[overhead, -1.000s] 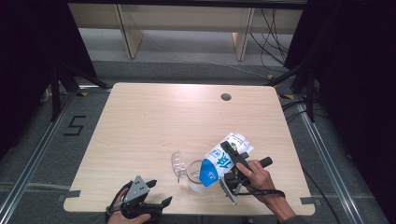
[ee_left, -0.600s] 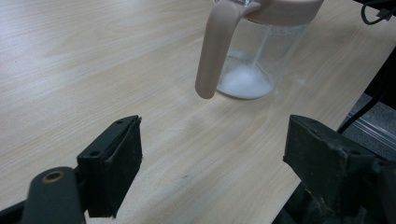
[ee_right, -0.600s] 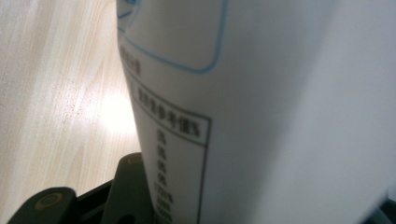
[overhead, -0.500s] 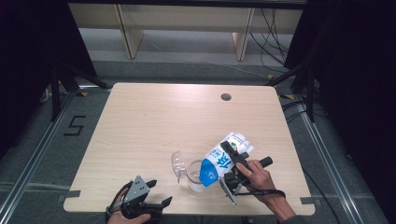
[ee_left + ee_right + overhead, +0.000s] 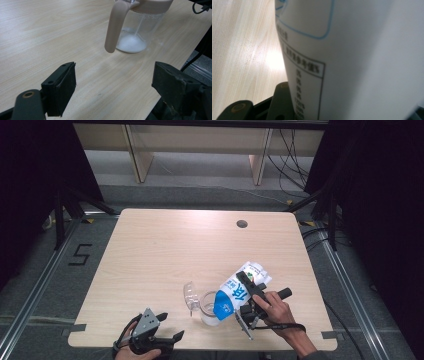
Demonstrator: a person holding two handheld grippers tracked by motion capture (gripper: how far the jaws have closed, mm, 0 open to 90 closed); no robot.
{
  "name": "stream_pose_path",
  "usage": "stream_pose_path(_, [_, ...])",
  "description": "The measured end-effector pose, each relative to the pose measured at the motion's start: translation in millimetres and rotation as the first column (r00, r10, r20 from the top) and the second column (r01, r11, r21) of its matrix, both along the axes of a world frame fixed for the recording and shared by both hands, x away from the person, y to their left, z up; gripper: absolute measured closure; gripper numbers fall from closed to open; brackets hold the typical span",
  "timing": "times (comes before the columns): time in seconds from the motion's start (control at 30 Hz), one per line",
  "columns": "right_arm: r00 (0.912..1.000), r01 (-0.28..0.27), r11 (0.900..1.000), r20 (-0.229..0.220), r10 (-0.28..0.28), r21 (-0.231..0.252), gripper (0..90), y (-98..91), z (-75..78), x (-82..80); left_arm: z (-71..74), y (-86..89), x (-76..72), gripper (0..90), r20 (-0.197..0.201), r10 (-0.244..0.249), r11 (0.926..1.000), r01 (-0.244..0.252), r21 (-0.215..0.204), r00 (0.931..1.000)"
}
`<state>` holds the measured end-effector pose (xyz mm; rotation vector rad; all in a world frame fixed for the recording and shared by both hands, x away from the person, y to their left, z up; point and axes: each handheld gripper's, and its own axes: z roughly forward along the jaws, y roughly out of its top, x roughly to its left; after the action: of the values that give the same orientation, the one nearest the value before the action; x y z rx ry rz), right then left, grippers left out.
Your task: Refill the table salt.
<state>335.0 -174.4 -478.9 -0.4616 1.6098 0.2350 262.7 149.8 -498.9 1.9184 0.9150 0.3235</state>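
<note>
White-and-blue paper carton (image 5: 239,291) clamped in right gripper (image 5: 250,306), tipped spout-down over clear plastic jug with beige handle (image 5: 206,307) near table's (image 5: 165,250) front edge | thin stream landing inside (little collected) | left gripper (image 5: 159,336) gaping, idle | keep tilt steady, spout centred.

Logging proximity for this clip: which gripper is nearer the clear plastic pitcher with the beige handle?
Right. The right gripper tilts a white-and-blue bag over the pitcher; the left gripper, jaws open, rests apart near the table edge.
</note>
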Motion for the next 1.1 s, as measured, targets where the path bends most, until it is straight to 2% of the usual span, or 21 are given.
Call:
stream_pose_path(0.33, [1.0, -0.002, 1.0, 0.005, 0.002, -0.005, 56.1, -0.1, 0.3, 0.0, 0.8, 1.1, -0.2, 18.7, 0.001, -0.001, 0.9999, 0.001, 0.016, 1.0])
stream_pose_path(0.37, [1.0, -0.003, 1.0, 0.005, 0.003, -0.005, 56.1, -0.1, 0.3, 0.1, 0.2, 0.1, -0.2, 18.7, 0.001, 0.001, 1.0, -0.001, 0.0, 1.0])
stream_pose_path(0.43, [1.0, -0.002, 1.0, 0.007, 0.002, -0.006, 56.1, 0.1, 0.2, 0.2, 0.4, 0.0, -0.6, 18.7, 0.0, 0.003, 1.0, -0.003, 0.0, 1.0])
stream_pose_path(0.47, [0.9998, 0.014, 0.9998, -0.013, -0.013, 0.017, 56.2, -0.8, -2.3, -0.7, 0.7, 0.3, -0.5, 18.7, 0.0, -0.002, 1.0, 0.002, 0.008, 1.0])
stream_pose_path(0.53, [0.9997, 0.018, 0.9995, -0.018, -0.018, 0.024, 56.3, -1.0, -2.6, -1.0, 0.7, 0.1, -0.5, 18.7, -0.001, -0.002, 1.0, 0.002, 0.008, 1.0])
stream_pose_path(0.83, [0.9999, 0.015, 0.9999, -0.005, -0.015, 0.005, 56.4, -0.4, -1.7, -0.8, 0.7, 0.5, -0.5, 18.7, -0.001, -0.001, 1.0, 0.001, 0.007, 1.0])
stream_pose_path(0.93, [0.9998, 0.018, 0.9998, -0.007, -0.018, 0.009, 56.4, -0.3, -2.1, -0.9, 0.6, 0.0, -0.4, 18.7, -0.002, 0.003, 1.0, -0.002, 0.001, 1.0])
stream_pose_path(0.97, [0.9993, 0.03, 0.9991, -0.022, -0.029, 0.029, 56.4, -0.8, -4.1, -1.3, 0.6, 0.1, -0.3, 18.7, 0.0, 0.0, 1.0, 0.0, 0.002, 1.0])
stream_pose_path(1.0, [0.9998, 0.02, 0.9998, -0.009, -0.019, 0.008, 56.4, -0.2, -2.0, -1.2, 0.7, 0.4, -0.5, 18.7, -0.001, -0.002, 1.0, 0.002, 0.007, 1.0])
stream_pose_path(1.07, [0.9998, 0.02, 0.9998, -0.01, -0.02, 0.009, 56.4, -0.2, -2.1, -1.2, 0.7, 0.5, -0.5, 18.7, -0.002, -0.002, 1.0, 0.002, 0.008, 1.0])
stream_pose_path(1.1, [0.9993, 0.029, 0.9992, -0.022, -0.029, 0.026, 56.5, -0.8, -3.9, -1.2, 0.6, 0.0, -0.5, 18.7, -0.002, 0.003, 1.0, -0.003, -0.001, 1.0])
